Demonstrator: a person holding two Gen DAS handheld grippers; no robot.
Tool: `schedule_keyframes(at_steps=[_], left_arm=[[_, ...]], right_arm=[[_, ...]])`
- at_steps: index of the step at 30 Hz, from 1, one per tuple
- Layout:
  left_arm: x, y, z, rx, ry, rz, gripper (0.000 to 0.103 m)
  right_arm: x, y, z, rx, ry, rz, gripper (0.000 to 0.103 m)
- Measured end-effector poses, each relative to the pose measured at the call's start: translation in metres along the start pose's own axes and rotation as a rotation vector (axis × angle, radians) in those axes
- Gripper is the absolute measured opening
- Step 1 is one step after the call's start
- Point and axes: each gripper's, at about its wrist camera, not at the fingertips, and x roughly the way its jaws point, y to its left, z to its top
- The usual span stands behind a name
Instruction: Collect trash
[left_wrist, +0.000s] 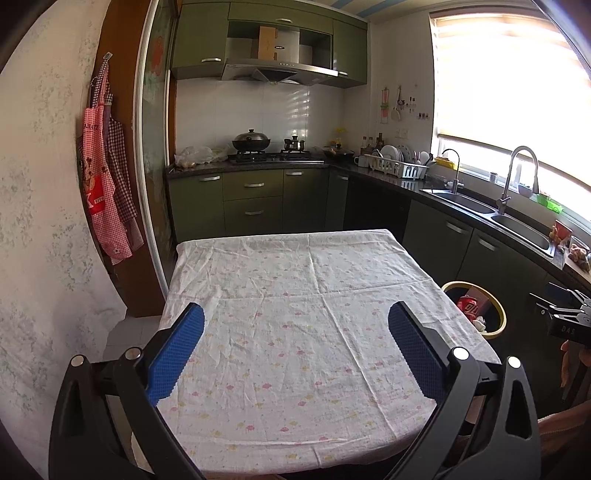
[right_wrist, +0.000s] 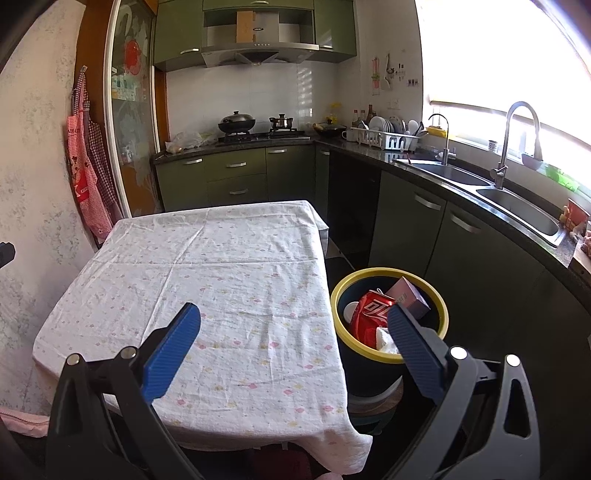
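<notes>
Bin (right_wrist: 389, 356) rt of table (right_wrist: 221, 280), can (right_wrist: 369, 314) inside

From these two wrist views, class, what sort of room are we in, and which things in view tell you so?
A home kitchen, most likely. A gas stove with a wok under a range hood, a double sink with tall faucets, and a dish rack of plates on the counter all point to it.

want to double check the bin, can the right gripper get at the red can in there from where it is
Probably yes: the right gripper is open, the red can lies on top in the uncovered yellow-rimmed bin, nothing between.
</notes>
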Motion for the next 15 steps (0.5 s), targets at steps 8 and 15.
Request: schedule_keyframes(at_steps=[8,15], left_arm=[[-0.0006,-0.0007,-0.0016,-0.002,-0.001,-0.001,0.098],[0.0002,-0.0010,-0.0006,0.001,0.007,0.000,0.098]], right_arm=[[-0.0010,0.0010,0.0000,-0.001,-0.004,0.000,0.096],[-0.0008,0.0012,0.0002,0.001,-0.001,0.000,0.096]])
